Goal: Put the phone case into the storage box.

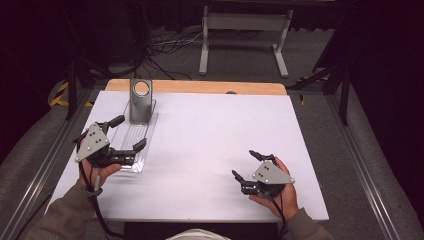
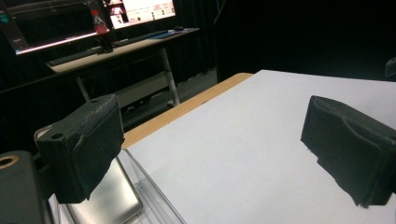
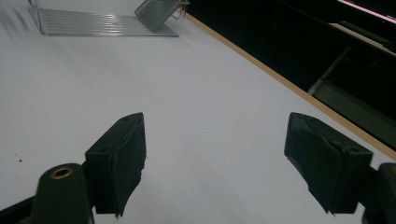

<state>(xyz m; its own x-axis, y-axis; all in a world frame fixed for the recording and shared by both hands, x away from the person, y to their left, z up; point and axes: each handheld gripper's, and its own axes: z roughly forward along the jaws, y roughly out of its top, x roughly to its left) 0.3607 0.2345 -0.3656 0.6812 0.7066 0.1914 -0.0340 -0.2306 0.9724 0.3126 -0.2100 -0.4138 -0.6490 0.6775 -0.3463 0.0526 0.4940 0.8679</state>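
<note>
A clear ribbed plastic tray (image 1: 135, 137) lies at the left of the white table top (image 1: 210, 135), with a grey metal stand (image 1: 141, 101) with a round hole upright at its far end. My left gripper (image 1: 129, 133) hovers over the tray's near part, open and holding nothing. In the left gripper view the jaws spread wide over the tray (image 2: 154, 200) and the metal base (image 2: 105, 203). My right gripper (image 1: 246, 164) rests open at the table's right front, nothing between its jaws. In the right gripper view the tray (image 3: 102, 23) and stand (image 3: 156, 13) lie far off.
The table's wooden far edge (image 1: 200, 86) borders dark floor with cables and a white frame (image 1: 245, 35). A desk with a monitor and a bottle (image 2: 98, 23) stands beyond the table. Metal rails (image 1: 45, 165) run along both sides.
</note>
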